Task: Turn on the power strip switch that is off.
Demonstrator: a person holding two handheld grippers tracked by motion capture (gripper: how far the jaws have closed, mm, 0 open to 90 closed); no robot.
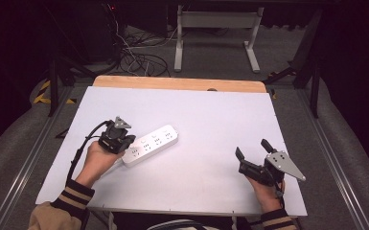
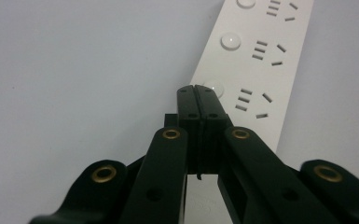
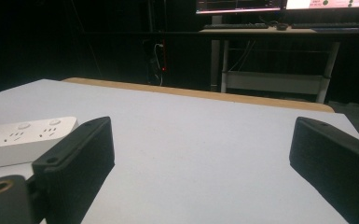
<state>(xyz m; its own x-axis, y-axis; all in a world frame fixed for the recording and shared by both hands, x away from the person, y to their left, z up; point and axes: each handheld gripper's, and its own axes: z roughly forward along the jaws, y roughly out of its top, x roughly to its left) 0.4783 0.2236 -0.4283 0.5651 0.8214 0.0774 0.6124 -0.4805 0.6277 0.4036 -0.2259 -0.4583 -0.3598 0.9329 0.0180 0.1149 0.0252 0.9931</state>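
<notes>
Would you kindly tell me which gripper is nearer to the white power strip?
Left. The left gripper sits at the power strip, shut jaws over a round button; the right gripper hangs open, well off to its right.

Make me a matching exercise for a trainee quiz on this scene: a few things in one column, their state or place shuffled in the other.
Things:
1. left gripper
2. right gripper
3. power strip
4. wooden strip

States or places:
A. along the table's far edge
B. jaws wide apart, nothing between them
C. lying flat, white, with round buttons
D. jaws shut, tips at a button

Pairs: 1-D, 2-B, 3-C, 4-A
</notes>
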